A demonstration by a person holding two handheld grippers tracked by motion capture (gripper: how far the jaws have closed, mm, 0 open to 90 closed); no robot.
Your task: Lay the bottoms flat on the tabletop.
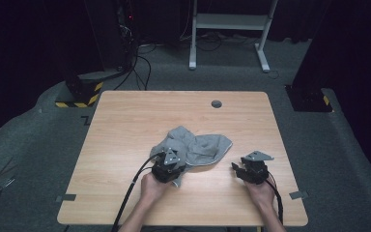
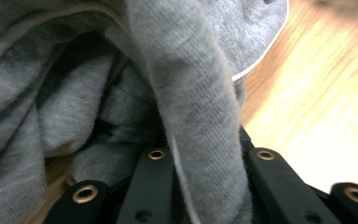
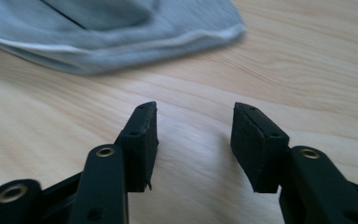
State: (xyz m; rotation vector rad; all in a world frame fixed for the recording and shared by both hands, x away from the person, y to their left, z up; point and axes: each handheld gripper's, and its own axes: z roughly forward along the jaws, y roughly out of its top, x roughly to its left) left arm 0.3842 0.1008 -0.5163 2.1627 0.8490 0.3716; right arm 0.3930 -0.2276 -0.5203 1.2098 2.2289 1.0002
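A crumpled grey cloth (image 1: 198, 145) with a pale hem lies a little right of the middle of the wooden table (image 1: 125, 121). My left gripper (image 1: 173, 163) is at the cloth's near left edge, shut on a thick fold of it. In the left gripper view that fold (image 2: 186, 70) runs down between the black jaws of the left gripper (image 2: 205, 154), whose tips it hides. To the right of the cloth, my right gripper (image 1: 236, 168) rests low over bare wood. In its own view the right gripper (image 3: 193, 121) is open with nothing between its pads, and the cloth's hem (image 3: 121, 37) lies beyond them.
A round grey grommet (image 1: 216, 104) sits in the table near its far edge. Tape tabs (image 1: 67, 197) (image 1: 295, 195) mark the near corners. A white desk frame (image 1: 227, 21) and a yellow-and-black striped base (image 1: 79, 94) stand on the floor behind.
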